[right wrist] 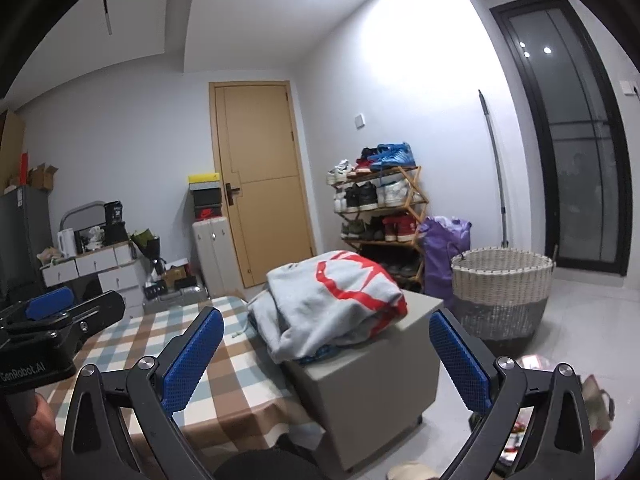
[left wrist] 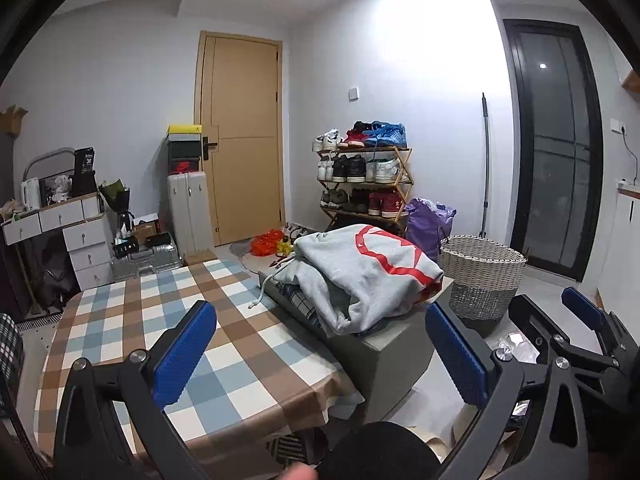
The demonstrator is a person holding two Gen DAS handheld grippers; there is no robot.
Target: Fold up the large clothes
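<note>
A folded grey hoodie (left wrist: 360, 268) with a red print tops a pile of clothes on a grey box (left wrist: 396, 356) beside the table (left wrist: 160, 288), which has a blue, brown and white checked cloth. A dark plaid garment (left wrist: 296, 300) shows under the hoodie. My left gripper (left wrist: 320, 344) is open and empty, short of the pile, over the table's near corner. The right gripper (left wrist: 560, 316) hovers to its right. In the right wrist view the right gripper (right wrist: 326, 356) is open with nothing between its pads, facing the hoodie (right wrist: 332, 300) and box (right wrist: 372, 392); the left gripper (right wrist: 76, 306) is at far left.
A wicker basket (left wrist: 480, 272) stands on the floor right of the box, with a purple bag (left wrist: 428, 224) and a shoe rack (left wrist: 364, 176) behind. A wooden door (left wrist: 240, 136), suitcases (left wrist: 188, 208) and white drawers (left wrist: 84, 240) line the far wall. A dark glass door (left wrist: 556, 148) is at right.
</note>
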